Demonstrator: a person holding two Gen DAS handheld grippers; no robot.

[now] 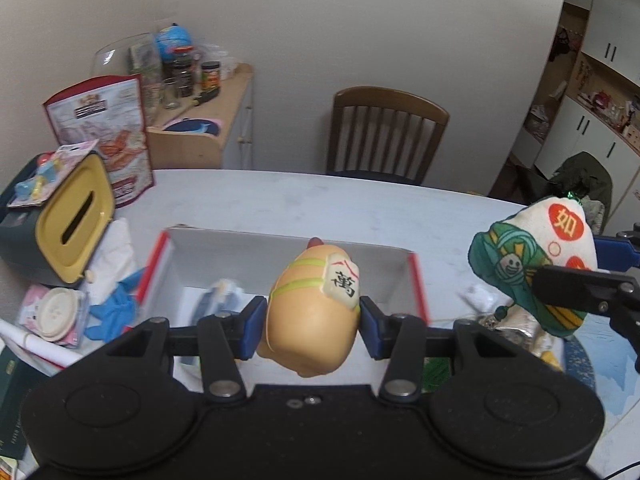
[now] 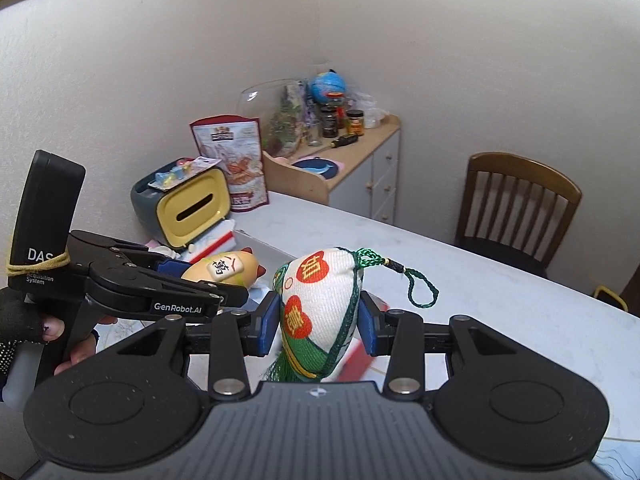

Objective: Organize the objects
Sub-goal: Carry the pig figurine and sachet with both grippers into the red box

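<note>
My left gripper (image 1: 312,326) is shut on an orange squishy toy (image 1: 312,320) with a mahjong tile on it, held above a white box with red edges (image 1: 400,276). The toy also shows in the right wrist view (image 2: 224,270). My right gripper (image 2: 318,326) is shut on a white and green fabric pouch (image 2: 316,316) with red patches and a green cord loop, held above the table to the right of the box. The pouch shows at the right of the left wrist view (image 1: 536,264). A small item lies inside the box (image 1: 218,300).
A blue and yellow tissue holder (image 1: 72,228), a red snack bag (image 1: 108,132), a blue glove (image 1: 112,312) and small packets crowd the table's left. A wooden chair (image 1: 384,132) stands behind the white table (image 1: 280,200). A cabinet with jars (image 1: 208,120) is at the back left.
</note>
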